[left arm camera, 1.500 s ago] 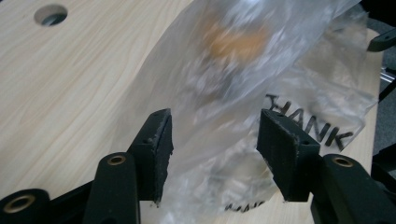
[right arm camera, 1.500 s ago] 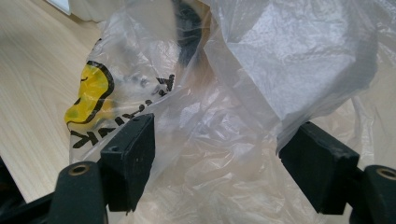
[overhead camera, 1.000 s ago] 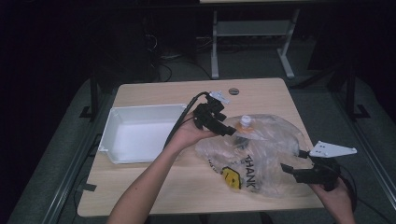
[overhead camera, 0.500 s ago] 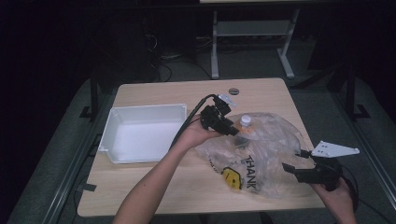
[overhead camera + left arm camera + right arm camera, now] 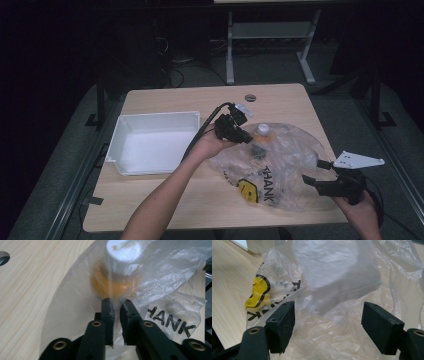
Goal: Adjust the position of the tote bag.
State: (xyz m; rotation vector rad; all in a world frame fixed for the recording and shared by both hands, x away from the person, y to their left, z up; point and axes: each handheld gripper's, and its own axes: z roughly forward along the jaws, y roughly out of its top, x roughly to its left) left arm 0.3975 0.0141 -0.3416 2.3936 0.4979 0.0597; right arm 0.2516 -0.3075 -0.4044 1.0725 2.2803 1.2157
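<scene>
Bag (image 5: pixel 285 165) film pinched in left gripper (image 5: pixel 116 305) jaws beside orange bottle (image 5: pixel 117 283); right gripper (image 5: pixel 329 322) jaws wide at far edge. Judged step: opening bag; next, right must grip film, spread mouth.

The left claw (image 5: pixel 116 306) has its jaws pinched on a fold of the clear plastic bag (image 5: pixel 285 160), so no gap stays between them. Straight ahead of it, a white-capped orange bottle (image 5: pixel 120 270) inside the bag blocks the way. To its left in the left gripper view lies bare counter (image 5: pixel 165 205). The right claw (image 5: pixel 328 325) gapes wide, with crumpled bag film between and ahead of its jaws. The white tray (image 5: pixel 155 120) sits just behind the left hand.
</scene>
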